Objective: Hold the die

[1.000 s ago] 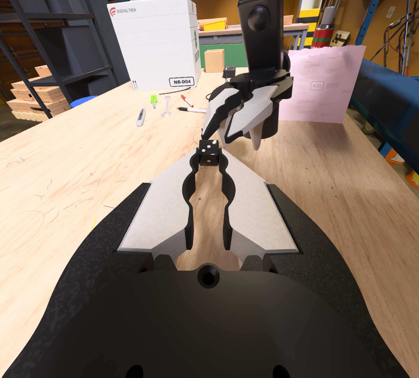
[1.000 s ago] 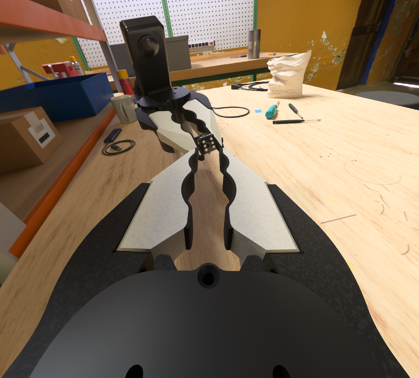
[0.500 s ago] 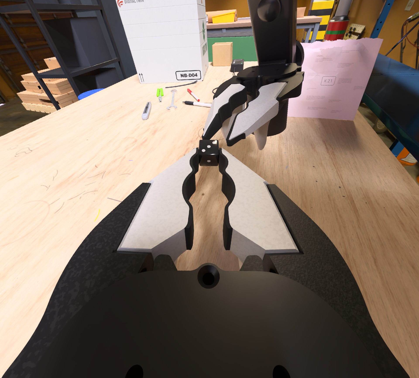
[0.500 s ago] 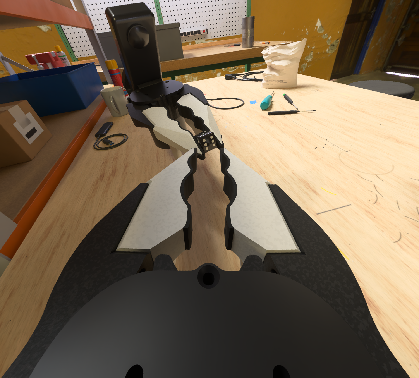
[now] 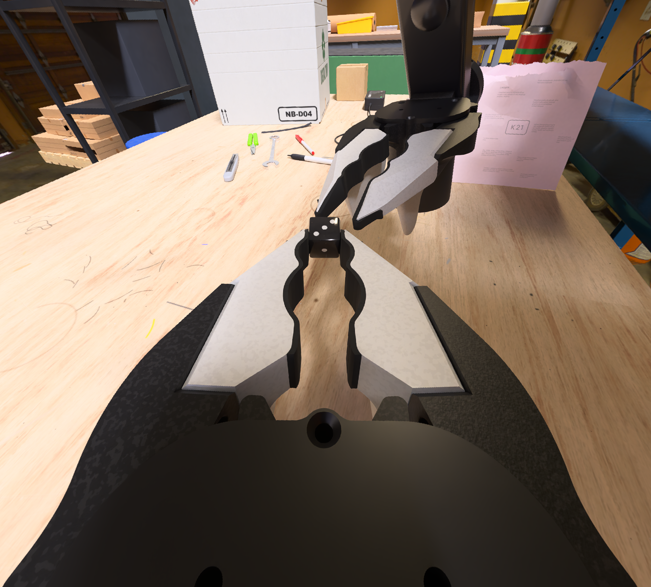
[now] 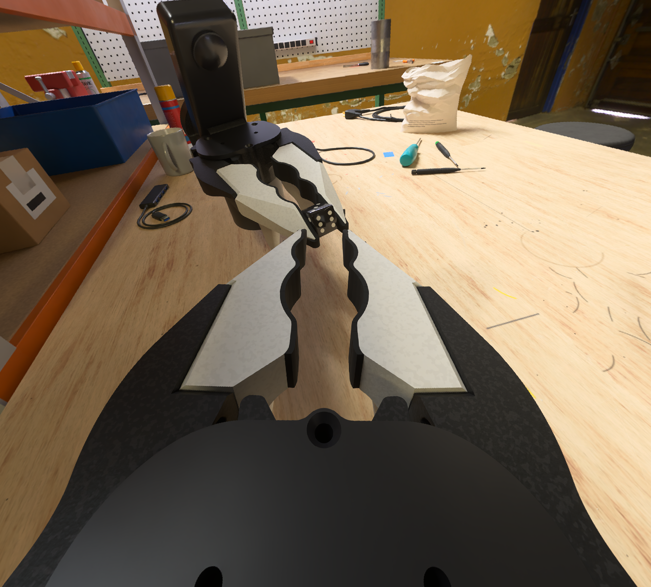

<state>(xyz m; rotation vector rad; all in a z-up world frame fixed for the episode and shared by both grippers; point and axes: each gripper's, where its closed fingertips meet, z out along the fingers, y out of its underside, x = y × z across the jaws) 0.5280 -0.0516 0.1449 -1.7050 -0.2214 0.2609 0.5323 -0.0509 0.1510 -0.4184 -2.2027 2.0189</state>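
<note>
Left gripper point(image 5: 324, 244) clamps black die point(image 5: 324, 242) at fingertips, held above plywood workbench point(image 5: 141, 218); white box point(image 5: 260, 49) far left, utility knife point(image 5: 230, 167), green pliers point(image 5: 252, 142), wrench point(image 5: 272, 156), markers beyond; right gripper point(image 6: 323, 235) facing it, jaws parted, tips just short of die, contact unclear.

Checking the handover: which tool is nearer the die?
Left. The left tool clamps the die between its fingertips; the right tool is open just short of it, not gripping.
</note>
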